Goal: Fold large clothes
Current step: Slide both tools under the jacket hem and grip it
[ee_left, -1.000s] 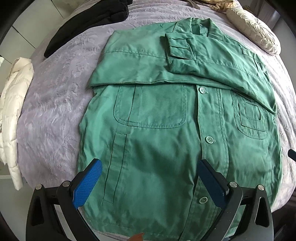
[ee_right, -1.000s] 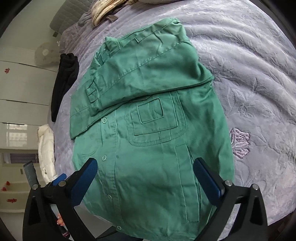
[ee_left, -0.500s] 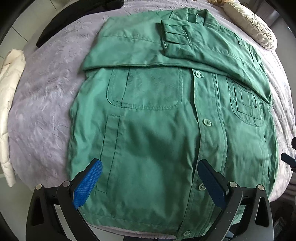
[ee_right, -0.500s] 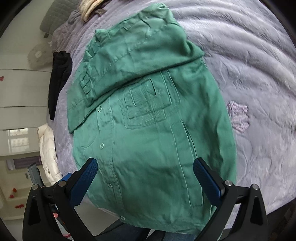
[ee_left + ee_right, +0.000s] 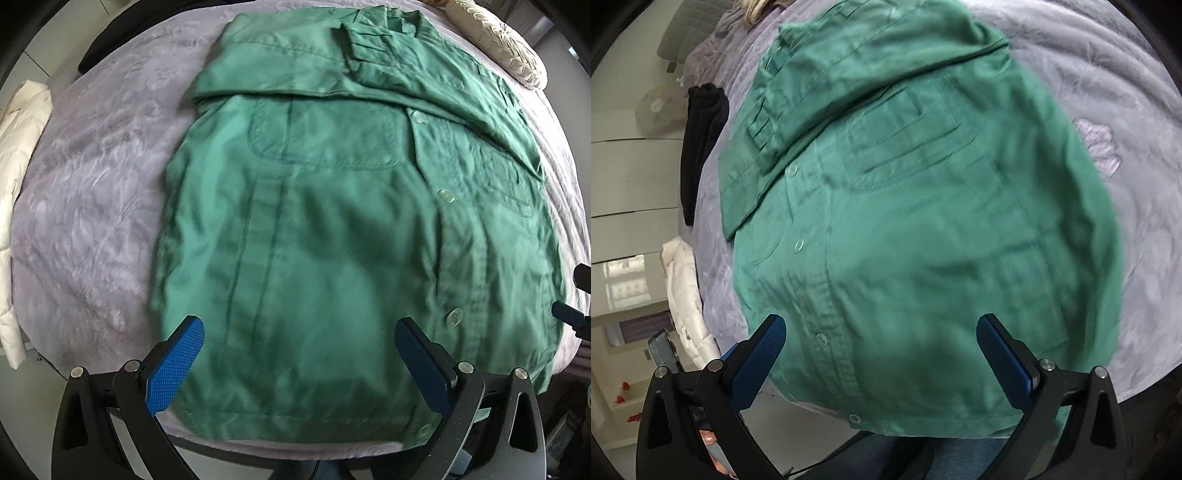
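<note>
Our left tongs (image 5: 297, 363) hang wide open and empty over the hem of the green jacket (image 5: 332, 240), which lies flat on the bed (image 5: 92, 192) with sleeves folded across. Our right tongs (image 5: 881, 356) gape empty too. We judge the hem grasp comes next, both corners together.

Home bedroom, quilted bedspread (image 5: 92, 192), cushion (image 5: 498, 44), wardrobe (image 5: 631, 177)
</note>
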### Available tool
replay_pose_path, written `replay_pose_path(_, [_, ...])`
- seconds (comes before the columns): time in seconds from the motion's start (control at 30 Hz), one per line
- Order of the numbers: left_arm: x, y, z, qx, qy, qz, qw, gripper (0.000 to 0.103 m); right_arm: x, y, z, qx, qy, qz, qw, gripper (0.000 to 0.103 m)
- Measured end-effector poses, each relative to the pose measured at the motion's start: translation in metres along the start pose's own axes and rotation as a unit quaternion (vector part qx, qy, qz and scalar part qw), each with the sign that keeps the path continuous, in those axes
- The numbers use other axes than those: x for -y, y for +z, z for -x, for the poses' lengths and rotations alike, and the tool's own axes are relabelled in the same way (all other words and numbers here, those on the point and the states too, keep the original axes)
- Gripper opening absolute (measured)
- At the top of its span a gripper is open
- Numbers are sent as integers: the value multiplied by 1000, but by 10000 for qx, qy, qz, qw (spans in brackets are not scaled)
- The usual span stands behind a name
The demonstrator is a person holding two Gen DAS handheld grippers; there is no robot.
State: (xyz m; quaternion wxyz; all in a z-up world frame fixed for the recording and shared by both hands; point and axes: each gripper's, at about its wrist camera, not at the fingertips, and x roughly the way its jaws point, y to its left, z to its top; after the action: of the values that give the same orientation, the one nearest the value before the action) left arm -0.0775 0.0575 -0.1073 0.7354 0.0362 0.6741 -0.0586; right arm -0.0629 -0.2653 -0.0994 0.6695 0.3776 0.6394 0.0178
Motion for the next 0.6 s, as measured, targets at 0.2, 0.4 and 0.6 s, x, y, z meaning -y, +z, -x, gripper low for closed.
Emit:
replay_pose_path(0.2, [-25,-26,-5,-52,-31,-105,9999,103,-7,-36,-21,-39,25,-128,9999,103])
replay_pose_path(0.4, [-61,-50,-8,-130,-135,24,9998,103,4,-75,-29,-21,190,-417,9989,103])
replay_pose_path(0.6, [-96,-58,-12,-138,-341,182,9992,103,28,-97,-9,279,268,-661,9971,103])
